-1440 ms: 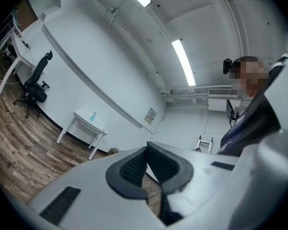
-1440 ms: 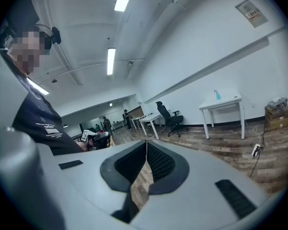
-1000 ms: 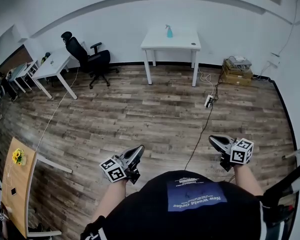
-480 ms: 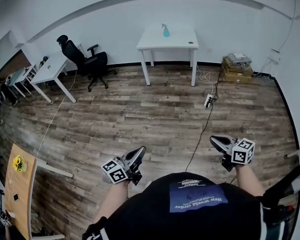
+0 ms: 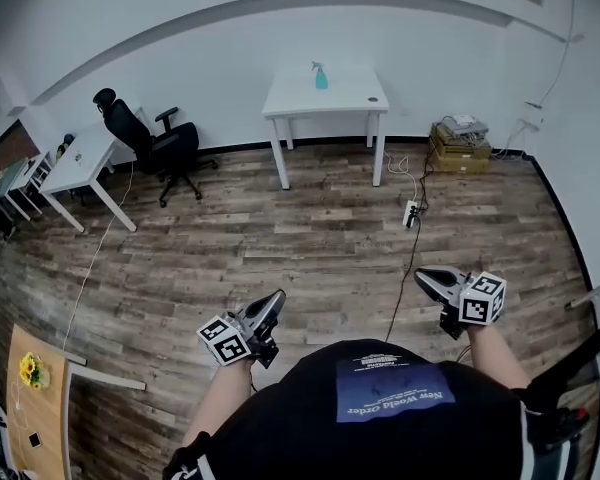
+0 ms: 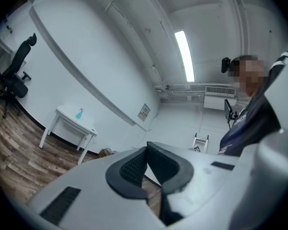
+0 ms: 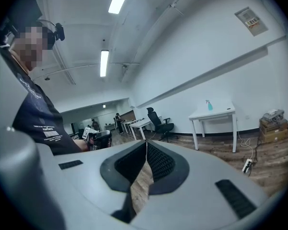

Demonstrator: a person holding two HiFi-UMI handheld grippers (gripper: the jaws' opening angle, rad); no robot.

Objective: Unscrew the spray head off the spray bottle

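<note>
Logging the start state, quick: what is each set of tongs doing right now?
Left tongs: closed, empty.
Right tongs: closed, empty.

Both grippers held low in front of the body, jaws closed and empty.

The left gripper (image 5: 276, 298) extends from the bare left forearm (image 5: 220, 408), with its marker cube (image 5: 225, 340) nearest the body. It points forward and to the right, jaws pressed together with nothing between them. The right gripper (image 5: 422, 275) extends from the right forearm (image 5: 492, 356) and points inward to the left. Its jaws also meet, gripping nothing.
</note>
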